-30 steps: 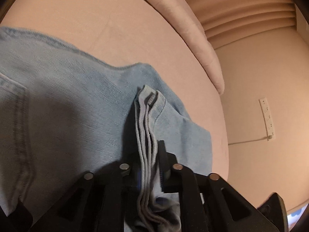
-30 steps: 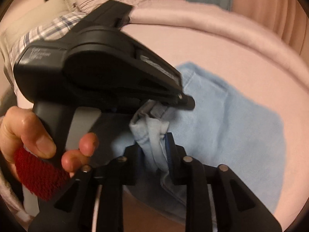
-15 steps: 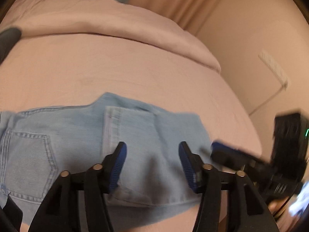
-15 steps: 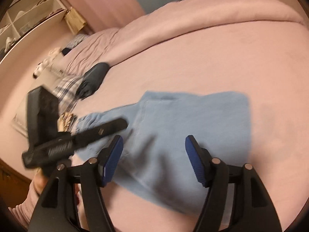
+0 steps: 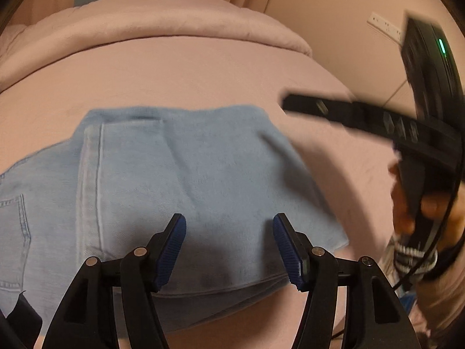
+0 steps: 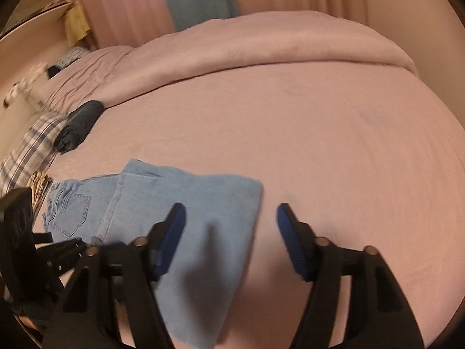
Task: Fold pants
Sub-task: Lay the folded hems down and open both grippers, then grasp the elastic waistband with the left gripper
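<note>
Left hand-held gripper: jaws just opened, apart, nothing between them, over the pants. Pants lie folded flat on the pink bed. Right hand-held gripper: jaws apart, slightly narrowing, empty, above the pants' right edge.

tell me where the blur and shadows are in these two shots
Left wrist view: the other hand-held gripper at right is motion-smeared, and a dark shadow falls on the jeans between the fingers. Right wrist view: soft throughout, with fisheye bending of the bed.
</note>
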Tool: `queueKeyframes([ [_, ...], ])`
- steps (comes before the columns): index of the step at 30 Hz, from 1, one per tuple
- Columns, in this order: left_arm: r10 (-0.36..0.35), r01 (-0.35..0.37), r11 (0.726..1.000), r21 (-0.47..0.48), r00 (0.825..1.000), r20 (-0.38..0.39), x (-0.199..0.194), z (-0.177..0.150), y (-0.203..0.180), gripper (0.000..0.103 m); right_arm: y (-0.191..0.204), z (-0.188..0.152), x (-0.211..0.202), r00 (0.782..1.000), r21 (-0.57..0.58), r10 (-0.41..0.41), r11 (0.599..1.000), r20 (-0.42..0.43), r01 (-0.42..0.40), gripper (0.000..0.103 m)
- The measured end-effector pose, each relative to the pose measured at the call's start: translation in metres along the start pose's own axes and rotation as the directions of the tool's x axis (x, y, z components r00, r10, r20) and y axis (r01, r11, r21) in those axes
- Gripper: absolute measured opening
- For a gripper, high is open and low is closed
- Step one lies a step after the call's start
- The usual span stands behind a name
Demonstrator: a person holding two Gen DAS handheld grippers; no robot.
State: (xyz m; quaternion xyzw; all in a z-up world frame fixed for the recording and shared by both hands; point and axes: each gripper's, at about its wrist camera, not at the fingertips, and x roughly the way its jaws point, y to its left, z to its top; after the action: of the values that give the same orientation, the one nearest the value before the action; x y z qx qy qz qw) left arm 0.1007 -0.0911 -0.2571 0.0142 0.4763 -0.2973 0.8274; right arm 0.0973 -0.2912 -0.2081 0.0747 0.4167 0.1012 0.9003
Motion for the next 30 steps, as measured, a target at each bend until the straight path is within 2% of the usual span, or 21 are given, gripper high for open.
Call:
queueKeyframes([
  [2,0.024,-0.024,1.000,0.013,1.000,-0.014,0.010,-0.011,-0.002,0.061,0.007,0.006,0.016,0.999,-0.038,0.034,0.999,0.001,-0.034,0.057],
  [4,0.042,-0.043,0.997,0.059,0.999,0.025,0.013,-0.019,-0.005,0.062,0.010,0.007,0.037,0.999,-0.062,0.028,0.998,-0.037,-0.030,0.052],
  [5,0.043,-0.044,0.997,0.065,0.999,0.028,0.014,-0.020,-0.006,0.062,0.011,0.005,0.056,0.997,-0.076,0.001,0.997,-0.078,-0.007,0.047],
  [6,0.033,-0.034,0.998,0.054,0.999,0.021,0.014,-0.018,-0.004,0.062,0.011,0.001,0.080,0.988,-0.094,-0.033,0.995,-0.150,0.019,0.049],
  [7,0.022,-0.022,0.999,0.042,1.000,0.014,0.014,-0.017,-0.001,0.062,0.012,-0.004,0.095,0.982,-0.123,-0.046,0.992,-0.184,0.023,0.051],
  [8,0.006,-0.006,1.000,0.025,1.000,-0.001,0.012,-0.014,0.002,0.062,0.017,-0.006,0.093,0.988,-0.168,-0.059,0.985,-0.141,0.034,0.053],
  [11,0.010,-0.010,1.000,-0.016,1.000,-0.004,0.000,-0.009,0.014,0.062,0.024,-0.003,0.081,0.986,-0.208,-0.089,0.976,-0.144,0.058,0.052],
  [15,0.059,-0.053,0.997,-0.057,0.992,0.107,-0.030,-0.009,0.036,0.062,0.022,-0.007,0.033,0.996,-0.166,-0.004,0.986,-0.085,-0.010,0.051],
  [17,0.087,-0.077,0.993,-0.094,0.990,0.107,-0.030,-0.011,0.051,0.062,0.026,-0.015,0.015,0.997,-0.170,0.032,0.985,-0.072,-0.044,0.051],
  [19,0.098,-0.087,0.987,-0.136,0.992,0.073,-0.017,-0.016,0.067,0.062,0.033,-0.033,0.001,0.995,-0.201,0.062,0.977,-0.077,-0.077,0.051],
  [21,0.109,-0.098,0.989,-0.106,0.989,0.097,-0.007,-0.022,0.070,0.062,0.043,-0.055,0.003,0.991,-0.252,0.064,0.963,-0.117,-0.092,0.050],
  [23,0.152,-0.148,0.988,-0.036,0.981,0.119,-0.001,-0.024,0.059,0.065,0.046,-0.078,0.023,0.983,-0.278,0.025,0.958,-0.181,-0.076,0.051],
  [25,0.166,-0.165,0.986,-0.021,0.981,0.105,-0.002,-0.023,0.054,0.066,0.051,-0.095,0.028,0.996,-0.325,-0.003,0.946,-0.086,-0.025,0.054],
  [27,0.120,-0.114,0.990,-0.078,0.989,0.089,-0.014,-0.020,0.061,0.066,0.058,-0.091,0.028,0.995,-0.335,-0.034,0.942,-0.091,0.002,0.054],
  [30,0.077,-0.042,0.978,-0.202,0.983,0.166,-0.043,-0.020,0.085,0.066,0.055,-0.072,0.025,0.986,-0.259,0.005,0.965,-0.169,-0.049,0.054],
])
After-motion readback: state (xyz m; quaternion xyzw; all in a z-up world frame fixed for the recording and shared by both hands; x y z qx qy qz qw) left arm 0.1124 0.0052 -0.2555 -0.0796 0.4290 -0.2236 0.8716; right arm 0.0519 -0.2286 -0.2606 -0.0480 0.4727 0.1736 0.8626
